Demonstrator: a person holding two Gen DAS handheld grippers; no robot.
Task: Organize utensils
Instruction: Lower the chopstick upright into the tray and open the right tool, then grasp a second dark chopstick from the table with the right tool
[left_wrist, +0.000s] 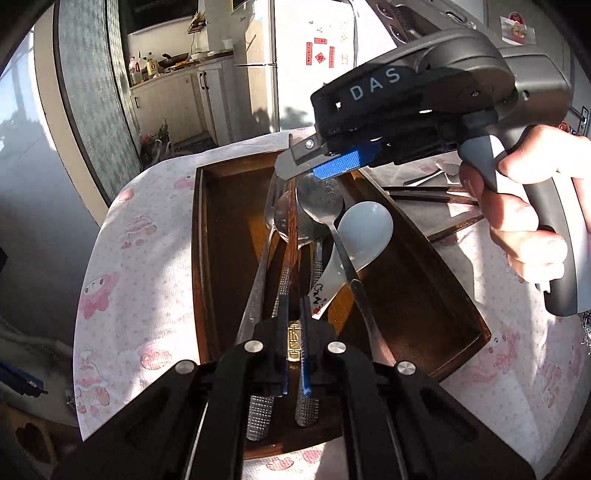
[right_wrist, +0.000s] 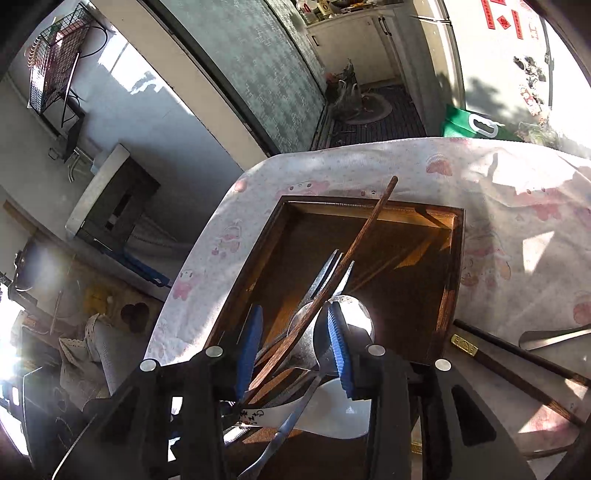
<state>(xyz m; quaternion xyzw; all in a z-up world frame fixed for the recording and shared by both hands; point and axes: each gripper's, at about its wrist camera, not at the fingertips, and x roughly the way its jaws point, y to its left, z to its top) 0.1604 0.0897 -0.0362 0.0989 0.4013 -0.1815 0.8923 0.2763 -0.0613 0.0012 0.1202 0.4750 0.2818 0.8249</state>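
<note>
over the wooden tray (left_wrist: 207, 258), left tool (left_wrist: 294, 332) clamps a gold-capped chopstick (left_wrist: 293, 266); "das"-marked right tool (right_wrist: 293, 343) seemingly apart.

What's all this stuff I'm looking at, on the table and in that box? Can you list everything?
Dark brown wooden tray: one, on the tablecloth, holding the utensils.
White ceramic soup spoon: one, in the tray, writing on its handle.
Shiny steel spoons: at least two, silver, in the tray.
Steel fork: one, silver, in the tray.
Brown wooden chopstick: one, slanting up over the tray's far rim.
Dark chopsticks with a gold band: a few, on the cloth beside the tray.
Pink-patterned white tablecloth: one, covering the table.
Left tongs: black, shut on a gold-ended chopstick.
Right tongs: blue pads, open around the brown chopstick.
Person's hand: one, gripping the right tongs' handle.
</note>
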